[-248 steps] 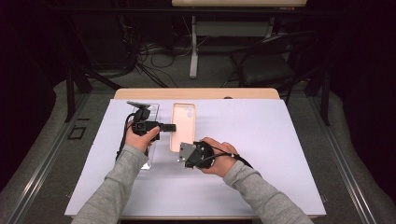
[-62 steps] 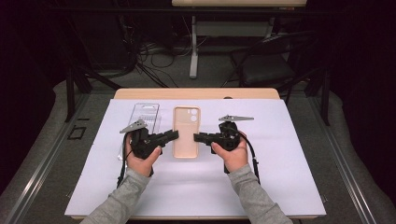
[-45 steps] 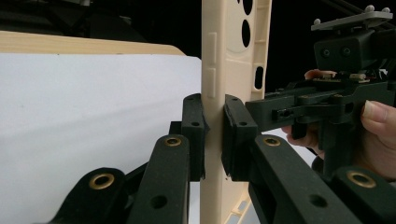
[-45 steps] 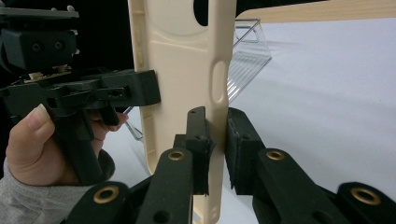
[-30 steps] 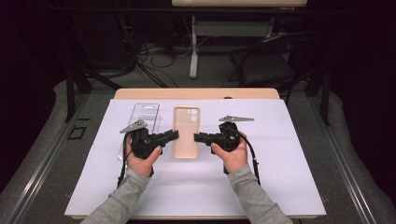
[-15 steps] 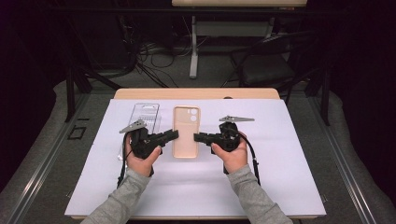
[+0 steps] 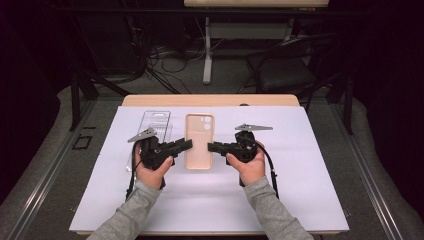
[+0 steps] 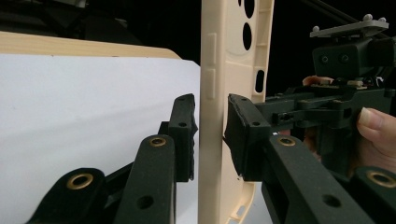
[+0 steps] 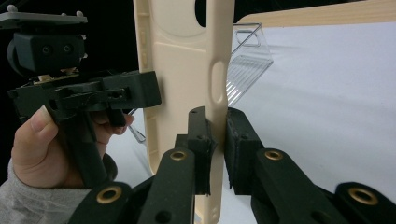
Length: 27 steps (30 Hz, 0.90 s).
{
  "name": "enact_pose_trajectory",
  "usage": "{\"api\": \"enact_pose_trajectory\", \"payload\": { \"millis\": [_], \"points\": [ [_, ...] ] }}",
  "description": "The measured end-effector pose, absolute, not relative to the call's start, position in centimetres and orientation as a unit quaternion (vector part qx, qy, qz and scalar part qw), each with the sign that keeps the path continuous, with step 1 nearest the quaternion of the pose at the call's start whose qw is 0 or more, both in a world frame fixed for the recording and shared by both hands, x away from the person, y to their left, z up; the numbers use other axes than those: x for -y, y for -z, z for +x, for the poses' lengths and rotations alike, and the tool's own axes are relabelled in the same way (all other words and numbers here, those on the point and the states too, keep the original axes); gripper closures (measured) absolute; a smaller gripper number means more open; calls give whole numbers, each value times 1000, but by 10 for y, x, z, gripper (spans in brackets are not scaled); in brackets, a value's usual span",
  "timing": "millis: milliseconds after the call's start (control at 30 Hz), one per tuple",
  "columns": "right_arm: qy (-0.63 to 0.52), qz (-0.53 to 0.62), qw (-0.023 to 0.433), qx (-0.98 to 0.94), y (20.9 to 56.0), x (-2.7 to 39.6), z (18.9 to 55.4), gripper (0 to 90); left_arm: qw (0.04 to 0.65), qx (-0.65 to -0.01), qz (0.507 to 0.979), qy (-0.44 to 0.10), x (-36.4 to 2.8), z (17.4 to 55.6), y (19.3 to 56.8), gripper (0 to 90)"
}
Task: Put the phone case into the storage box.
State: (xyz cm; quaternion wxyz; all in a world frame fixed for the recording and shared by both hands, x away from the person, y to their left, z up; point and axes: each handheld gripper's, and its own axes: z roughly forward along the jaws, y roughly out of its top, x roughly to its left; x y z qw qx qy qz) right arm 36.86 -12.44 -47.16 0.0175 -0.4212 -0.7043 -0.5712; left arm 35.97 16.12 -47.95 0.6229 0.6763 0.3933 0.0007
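Note:
A beige phone case lies lengthwise between my two grippers on the white mat. The left gripper comes in from the case's left side. In the left gripper view the left gripper has the case's edge between its jaws. Those jaws have just been opening, and a thin gap shows at one pad. The right gripper holds the opposite side. In the right gripper view the right gripper is shut, with both pads pressed on the case's rim.
A clear plastic case lies at the back left of the mat, also visible as the clear case past the beige one. The wooden table edge runs behind the mat. Dark floor, cables and a chair lie beyond.
Since the oldest frame both hands have moved to either side of the phone case, which now lies in the middle. Over the last two seconds the high view shows no movement.

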Motion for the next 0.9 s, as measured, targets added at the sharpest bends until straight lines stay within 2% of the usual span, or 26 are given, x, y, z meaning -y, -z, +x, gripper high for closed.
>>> {"api": "enact_pose_trajectory", "payload": {
  "millis": [200, 300, 467, 567, 667, 900],
  "points": [
    [570, -427, 8, 702, 471, 130, 370, 821, 624, -399, 672, 0, -160, 361, 481, 667],
    [570, -432, 2, 699, 470, 134, 372, 821, 612, -401, 681, -11, -157, 363, 482, 623],
    [569, -437, -10, 696, 469, 140, 373, 821, 611, -395, 686, -23, -153, 362, 482, 603],
    [568, -440, -14, 695, 468, 143, 374, 821, 610, -393, 687, -37, -151, 361, 482, 552],
    [568, -441, -16, 694, 468, 145, 374, 820, 606, -394, 690, -32, -150, 361, 481, 552],
    [567, -444, -22, 694, 468, 147, 374, 820, 595, -391, 699, -61, -153, 361, 476, 512]
  ]
}}
